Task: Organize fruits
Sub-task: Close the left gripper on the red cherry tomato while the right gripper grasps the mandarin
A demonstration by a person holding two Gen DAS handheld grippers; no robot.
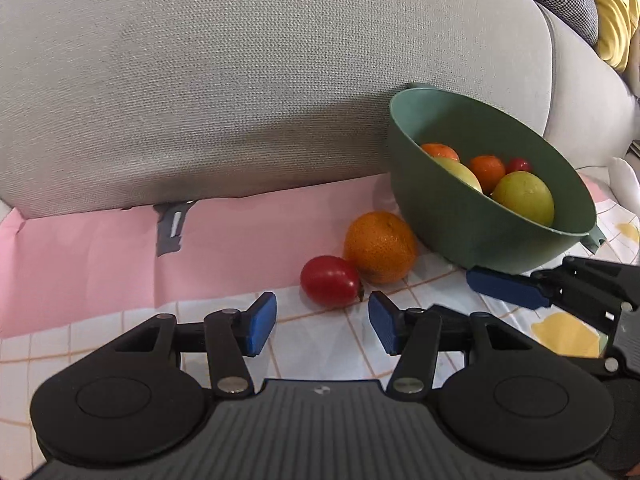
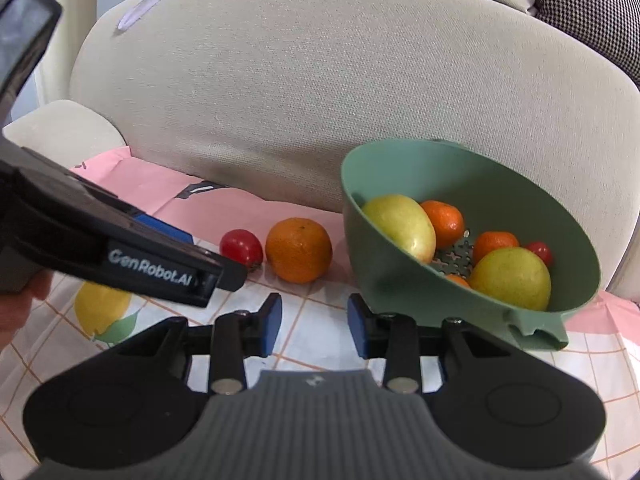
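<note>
The left gripper [image 1: 322, 322] has its jaws spread wide with nothing between the blue pads [image 1: 261, 324]. It sits low over the checked cloth [image 1: 320, 344], and the gap between the pads faces a red cherry tomato [image 1: 331, 281] lying just ahead on the cloth. A mandarin [image 1: 380, 246] lies directly behind the tomato, touching it or very nearly so, and rests against the outer wall of the green colander bowl [image 1: 460, 232].

The right gripper [image 2: 314, 326] also has its jaws spread and empty. It is positioned just in front of the bowl's near side, with its right pad [image 2: 357, 330] close under the bowl wall [image 2: 384, 280]. In the left wrist view, one blue pad of this gripper [image 1: 507, 286] lies just below the bowl's base; actual contact cannot be determined.

The bowl is tilted, with its opening turned toward the cameras and its handle tab [image 2: 540, 330] at the low near edge. It leans toward the beige sofa backrest [image 2: 320, 100] behind it. Inside are two yellow-green apples [image 2: 400, 222] [image 2: 512, 278], several small mandarins [image 2: 444, 216] and a second cherry tomato [image 2: 540, 252]. Perforations show in the bowl floor [image 2: 454, 260].

The cloth carries a lemon print [image 2: 102, 308] and an orange grid; a pink sheet [image 1: 100, 264] extends from it to the foot of the backrest. The loose tomato and mandarin lie near the cloth's far edge, to the left of the bowl.
</note>
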